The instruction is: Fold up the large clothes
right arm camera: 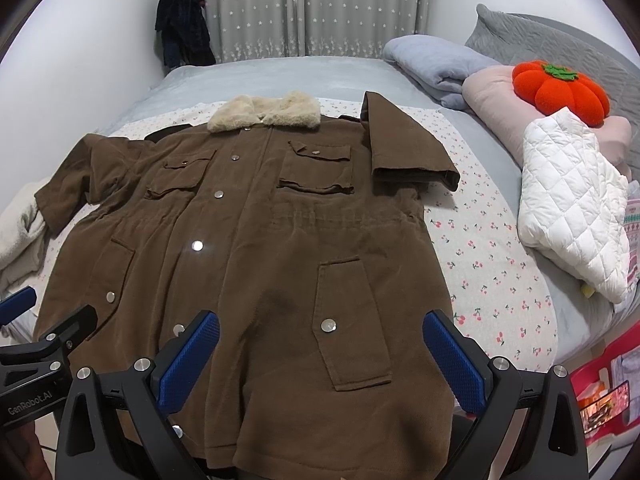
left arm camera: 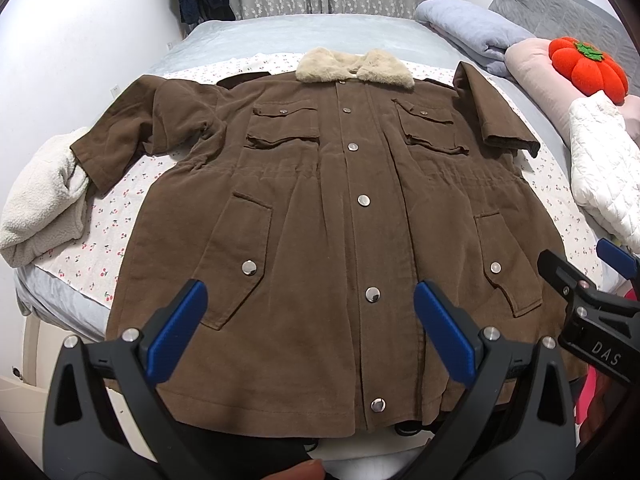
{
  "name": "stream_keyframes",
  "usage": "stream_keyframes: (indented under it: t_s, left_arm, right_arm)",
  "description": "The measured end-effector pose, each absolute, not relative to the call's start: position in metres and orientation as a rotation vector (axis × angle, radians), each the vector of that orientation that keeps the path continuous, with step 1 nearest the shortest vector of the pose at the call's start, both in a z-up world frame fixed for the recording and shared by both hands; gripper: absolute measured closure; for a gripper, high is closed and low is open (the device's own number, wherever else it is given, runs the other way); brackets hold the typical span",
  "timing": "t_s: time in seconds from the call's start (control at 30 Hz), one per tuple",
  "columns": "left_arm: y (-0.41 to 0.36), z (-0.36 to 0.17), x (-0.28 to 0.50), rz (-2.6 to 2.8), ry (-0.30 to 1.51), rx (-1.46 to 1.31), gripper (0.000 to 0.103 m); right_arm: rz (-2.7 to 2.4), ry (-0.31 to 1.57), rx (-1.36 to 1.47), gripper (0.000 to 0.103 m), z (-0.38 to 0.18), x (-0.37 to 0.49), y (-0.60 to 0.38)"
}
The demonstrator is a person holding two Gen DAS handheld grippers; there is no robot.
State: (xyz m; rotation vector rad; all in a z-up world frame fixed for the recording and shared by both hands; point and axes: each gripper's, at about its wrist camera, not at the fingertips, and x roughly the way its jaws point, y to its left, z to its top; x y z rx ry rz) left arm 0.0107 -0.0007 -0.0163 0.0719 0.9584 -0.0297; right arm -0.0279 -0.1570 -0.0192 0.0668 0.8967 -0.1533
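Left tool (left arm camera: 310, 330): from my left wrist view I see its blue pads spread wide over the hem, nothing between them.
Coat (left arm camera: 340, 216): brown, buttoned, lying flat and face up on the bed (left arm camera: 280, 36), over a cherry-print sheet (left arm camera: 116, 220); fur collar (left arm camera: 356, 65) at the far end (one sleeve is folded across the shoulder on the right).
Neighbours: cream fleece (left arm camera: 44, 208) touching the left sleeve cuff; pumpkin cushion (left arm camera: 586, 70) well apart.
Right tool (right arm camera: 320, 358): from my right wrist view, pads apart as well, gripping nothing, poised above the lower pocket (right arm camera: 352, 324).
Coat here: hem nearest me.
Right side: white quilted jacket (right arm camera: 572, 204) lies near the coat, not touching.
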Motion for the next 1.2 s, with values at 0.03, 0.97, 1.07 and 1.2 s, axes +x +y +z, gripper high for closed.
stream_keyframes:
  t_s: [0.03,0.97,1.07,1.2]
  left_arm:
    - [-0.002,-0.017,0.011,-0.029,0.959,0.073,0.000]
    - [-0.010,-0.054,0.095,-0.083,0.914,0.115,0.000]
    - [-0.009,-0.067,0.110,-0.086,0.965,0.076,0.000]
    - [-0.005,-0.081,0.124,-0.091,0.995,0.011,0.000]
  right_arm:
    - [-0.154,0.899,0.066,0.000,-0.020,-0.027,-0.157]
    - [-0.072,0.821,-0.139,0.000,-0.052,0.102,-0.261]
    - [-0.067,0.808,-0.173,0.000,-0.063,0.134,-0.262]
    - [-0.096,0.810,-0.161,0.000,-0.076,0.170,-0.269]
